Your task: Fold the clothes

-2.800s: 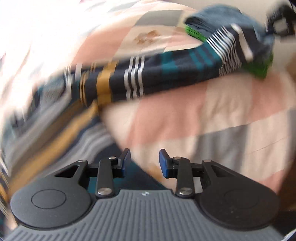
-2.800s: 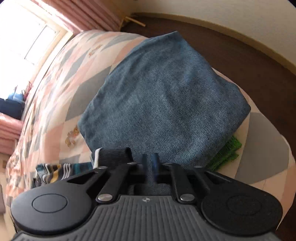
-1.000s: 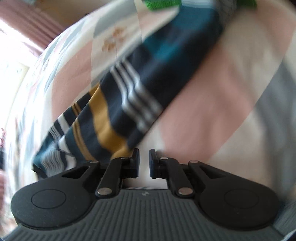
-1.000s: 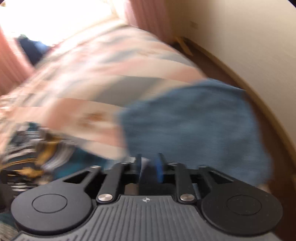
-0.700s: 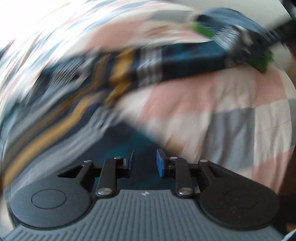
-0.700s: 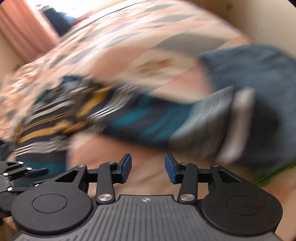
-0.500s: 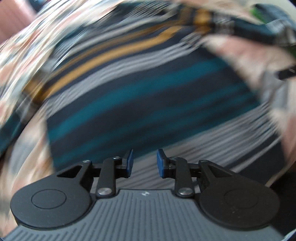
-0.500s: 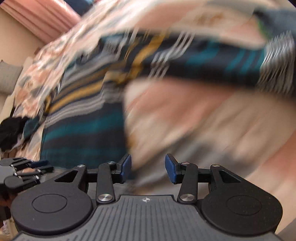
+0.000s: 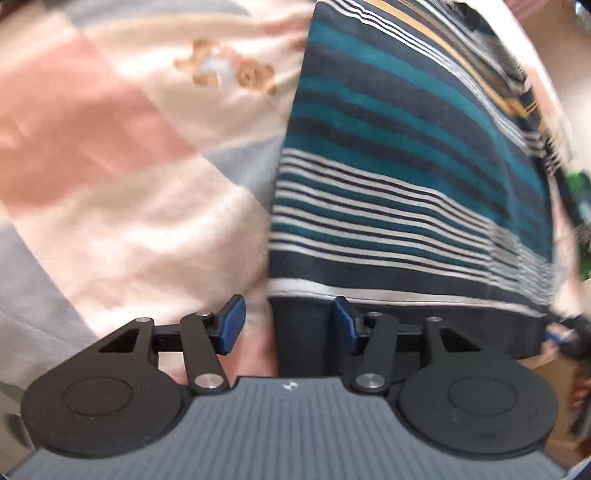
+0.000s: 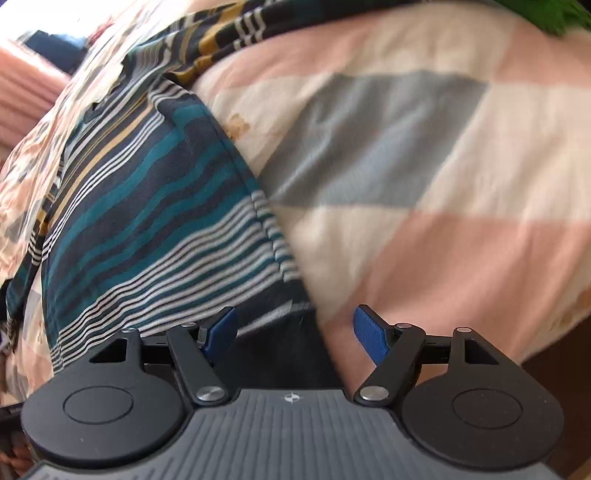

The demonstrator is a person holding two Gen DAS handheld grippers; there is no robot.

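At the bottom centre of the left wrist view the left gripper (image 9: 286, 320) stands released, its blue pads apart over the dark hem corner of the striped shirt (image 9: 406, 184). In the right wrist view the right gripper (image 10: 295, 328) is likewise spread wide, straddling the opposite hem corner of the same shirt (image 10: 147, 206). Neither holds anything yet. The step in hand looks like taking both bottom corners; to do it well, each gripper should close on the hem band itself and not on the bedspread (image 9: 110, 166) beneath it, and both should lift together so the stripes stay level. Farther up, the shirt runs away across the patchwork bedspread (image 10: 406, 147), bunched and rumpled toward the upper left of the right view. Count: one shirt, two grippers, one bedspread, and a scrap of green cloth (image 10: 546, 14) at the upper right
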